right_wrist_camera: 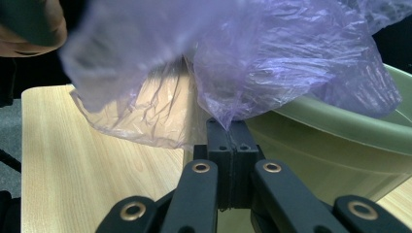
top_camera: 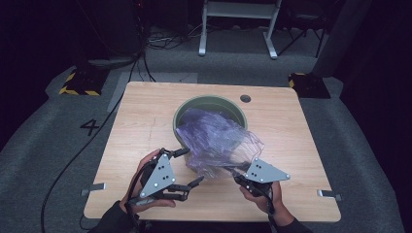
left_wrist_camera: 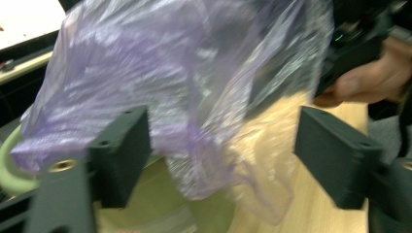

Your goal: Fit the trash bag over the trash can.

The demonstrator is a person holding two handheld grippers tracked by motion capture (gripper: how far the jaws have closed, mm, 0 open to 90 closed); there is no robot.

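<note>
Pinching an edge of the purple plastic bag [right_wrist_camera: 272, 63], the right gripper [right_wrist_camera: 232, 141] had its two black jaws pressed flat together with a thin fold of film caught between them. In the high view the same right gripper [top_camera: 238, 174] sat at the near right side of the green bin [top_camera: 189, 104], with the person's right hand [top_camera: 267, 194] behind it on the near edge of the tabletop [top_camera: 141, 121].

The purple plastic bag [top_camera: 214, 138] lay half inside the green bin and half spilled over its near rim, crumpled and translucent, hanging down toward the wood. The bin itself stood near the middle of the tabletop, upright.

The left gripper [top_camera: 192, 167] waited at the near left side of the bin, carried by the person's left hand [top_camera: 145, 187], its jaws spread wide and clasping nothing. In the left gripper view the left gripper [left_wrist_camera: 218, 155] had the loose lower fold of the purple plastic bag [left_wrist_camera: 170, 87] hanging between its parted jaws; the film seemed to brush the left-hand jaw, though blur made that contact hard to confirm. The pale rim of the green bin [left_wrist_camera: 9, 165] showed at that picture's left edge, and the green bin [right_wrist_camera: 340, 126] filled the right side of the right gripper view.
</note>
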